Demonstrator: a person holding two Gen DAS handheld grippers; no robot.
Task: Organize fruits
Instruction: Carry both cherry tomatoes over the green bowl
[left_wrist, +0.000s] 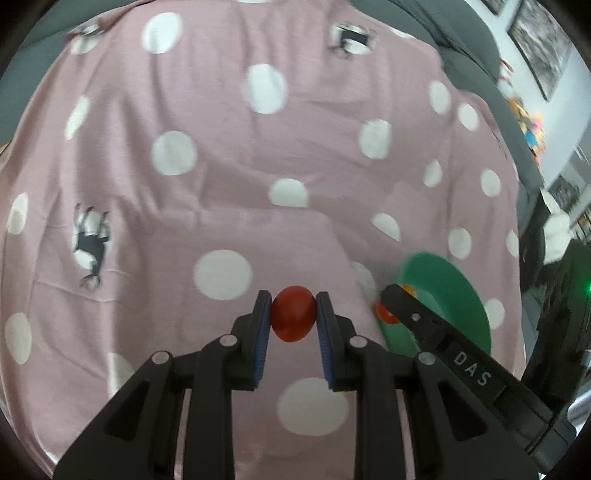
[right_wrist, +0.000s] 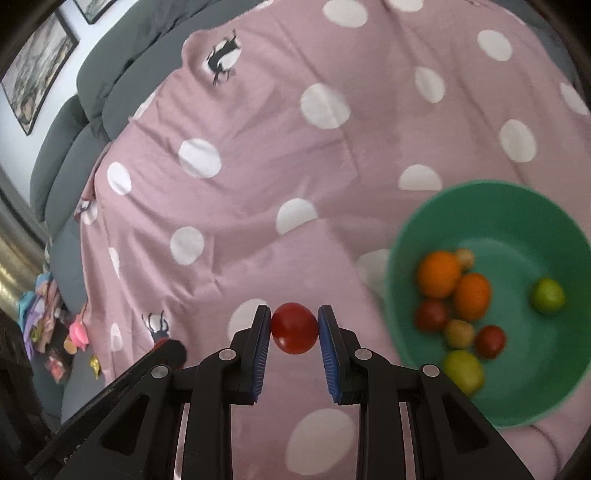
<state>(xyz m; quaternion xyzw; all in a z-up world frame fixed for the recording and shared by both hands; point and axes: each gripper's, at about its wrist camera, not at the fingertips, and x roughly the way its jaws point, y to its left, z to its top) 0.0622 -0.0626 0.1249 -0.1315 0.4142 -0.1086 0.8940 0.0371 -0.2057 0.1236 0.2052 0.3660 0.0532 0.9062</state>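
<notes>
With both tongs, left (left_wrist: 293, 317) and right (right_wrist: 294, 328), clamped on small round red fruits (left_wrist: 293, 314), I should release gently above the green plastic bowl (right_wrist: 517, 206) to my right.

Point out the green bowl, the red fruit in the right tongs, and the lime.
green bowl (right_wrist: 436, 218): right wrist view, bare rim.
red fruit (right_wrist: 294, 328): right wrist view, middle.
lime (right_wrist: 547, 295): right wrist view, middle.

A pink polka-dot cloth (right_wrist: 258, 206) with deer prints drapes a grey sofa (right_wrist: 110, 74); framed pictures (right_wrist: 33, 70) hang behind it.
</notes>
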